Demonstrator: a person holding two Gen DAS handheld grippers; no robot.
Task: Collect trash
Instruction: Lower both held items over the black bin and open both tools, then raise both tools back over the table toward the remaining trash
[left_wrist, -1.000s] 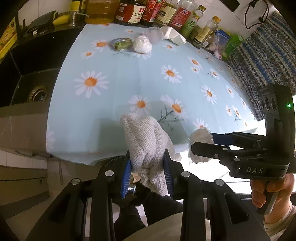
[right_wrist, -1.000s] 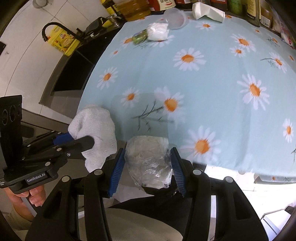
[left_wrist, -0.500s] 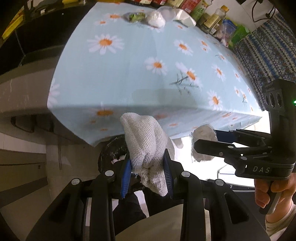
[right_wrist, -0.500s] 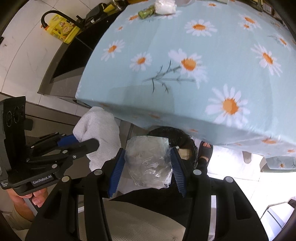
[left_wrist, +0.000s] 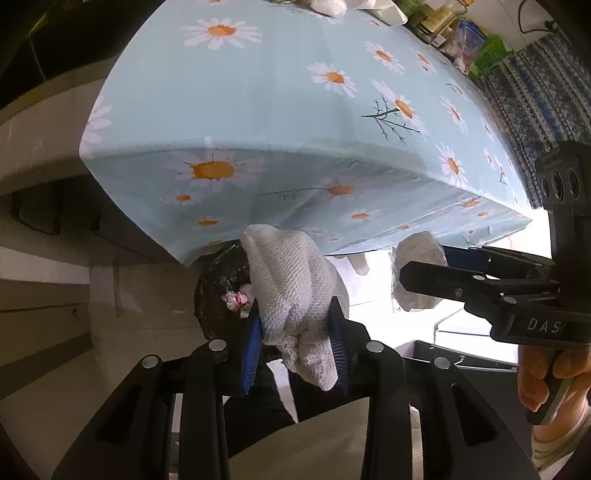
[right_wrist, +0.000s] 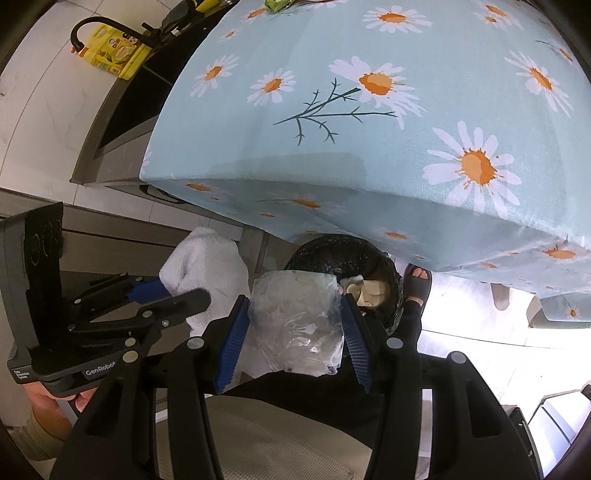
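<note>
Your left claw (left_wrist: 295, 332) is clamped on a crumpled white paper towel (left_wrist: 291, 280), its blue pads pressed into both sides of the wad, and you hold it out past the near edge of the tabletop (left_wrist: 258, 92), which is covered in a light blue daisy cloth. Below that edge sits a black-lined trash bin (right_wrist: 343, 258) on the floor, with scraps of paper already inside; the towel hangs above its rim in the left wrist view. Your right claw (right_wrist: 295, 325) is closed on a crumpled clear plastic bag (right_wrist: 295, 317), gripped between its two blue pads, also off the near edge of the tabletop and over the bin's opening. The two claws are side by side, close but apart. At the far edge of the tabletop lie a white wad (left_wrist: 325, 4) and a green wrapper (right_wrist: 277, 3).
</note>
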